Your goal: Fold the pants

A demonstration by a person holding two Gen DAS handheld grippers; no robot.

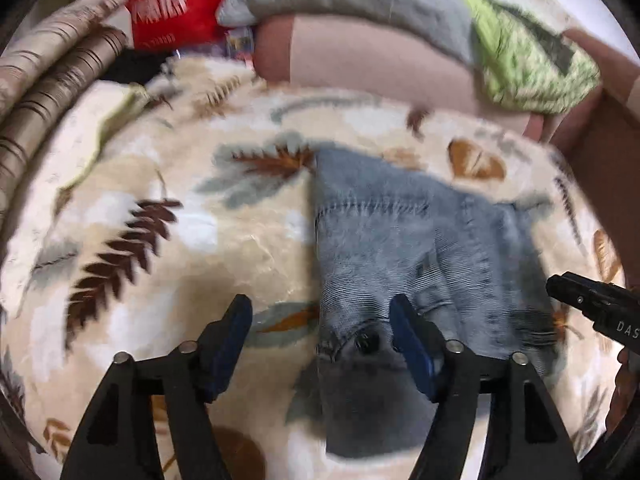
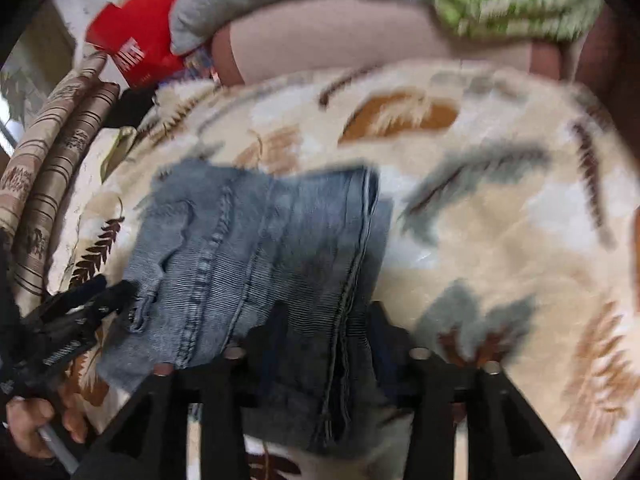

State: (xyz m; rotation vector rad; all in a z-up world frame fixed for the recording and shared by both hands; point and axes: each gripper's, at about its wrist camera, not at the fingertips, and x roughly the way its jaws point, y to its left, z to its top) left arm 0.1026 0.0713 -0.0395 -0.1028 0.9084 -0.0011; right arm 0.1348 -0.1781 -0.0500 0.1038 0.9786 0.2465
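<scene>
Partly blurred, folded jeans [image 2: 256, 264] cut off

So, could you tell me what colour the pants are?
Faded blue-grey denim pants, clearest in the right wrist view.

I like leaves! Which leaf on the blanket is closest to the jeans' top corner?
The reddish-brown spiky leaf with grey-blue fronds; its tip touches the jeans corner. The dark brown fern and orange leaf lie apart.

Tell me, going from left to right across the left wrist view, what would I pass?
Striped rolled fabric → brown fern print on the blanket → folded jeans → tip of the other hand-held gripper.
</scene>
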